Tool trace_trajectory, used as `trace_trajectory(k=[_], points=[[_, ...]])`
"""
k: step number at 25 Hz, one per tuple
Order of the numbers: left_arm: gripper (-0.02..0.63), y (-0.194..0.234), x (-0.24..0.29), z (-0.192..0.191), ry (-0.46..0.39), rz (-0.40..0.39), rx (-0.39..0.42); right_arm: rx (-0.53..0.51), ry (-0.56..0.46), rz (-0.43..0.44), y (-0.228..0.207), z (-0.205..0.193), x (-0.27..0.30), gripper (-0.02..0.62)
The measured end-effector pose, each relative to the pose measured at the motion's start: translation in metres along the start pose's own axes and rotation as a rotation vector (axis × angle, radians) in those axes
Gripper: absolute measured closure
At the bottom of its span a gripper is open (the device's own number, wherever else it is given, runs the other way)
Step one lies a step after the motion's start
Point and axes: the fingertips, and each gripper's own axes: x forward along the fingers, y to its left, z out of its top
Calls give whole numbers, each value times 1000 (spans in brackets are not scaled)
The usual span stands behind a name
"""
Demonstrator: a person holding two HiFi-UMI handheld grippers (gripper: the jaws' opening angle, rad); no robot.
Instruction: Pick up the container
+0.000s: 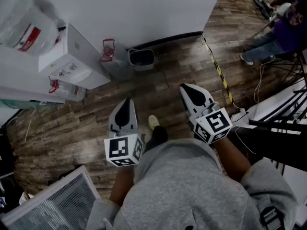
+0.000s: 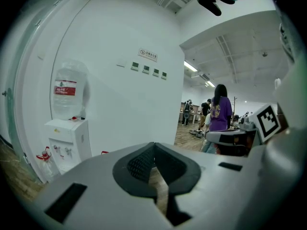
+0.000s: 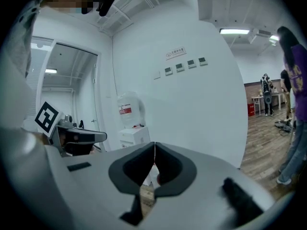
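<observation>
We hold left gripper (image 1: 125, 103) and right gripper (image 1: 188, 89) pressed together, empty — nothing is in reach yet; the bin (image 1: 142, 58), likely the container, stands at twelve o'clock.

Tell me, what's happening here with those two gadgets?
A person holds a two-jaw gripper in each hand. The left gripper and the right gripper are both shut with nothing between their jaws, pointing toward a water dispenser against a white wall. A clear container with a red handle sits on the wooden floor between it and a grey bin. Nothing is picked up yet.
</observation>
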Motion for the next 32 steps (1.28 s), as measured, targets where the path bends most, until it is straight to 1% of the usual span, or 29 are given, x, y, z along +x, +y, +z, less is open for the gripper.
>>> trace_trajectory(k=[2, 7, 14, 21, 32], points=[[592, 14, 7, 4, -2, 4, -4, -12, 7, 5, 3, 3, 17, 571], [592, 53, 21, 9, -7, 15, -25, -91, 15, 21, 18, 11, 57, 571], [592, 93, 42, 25, -21, 4, -27, -115, 3, 11, 25, 27, 102, 571], [592, 107, 55, 29, -23, -27, -33, -91, 0, -10, 23, 32, 119, 571], [592, 111, 62, 34, -23, -58, -44, -100, 4, -32, 22, 30, 121, 571]])
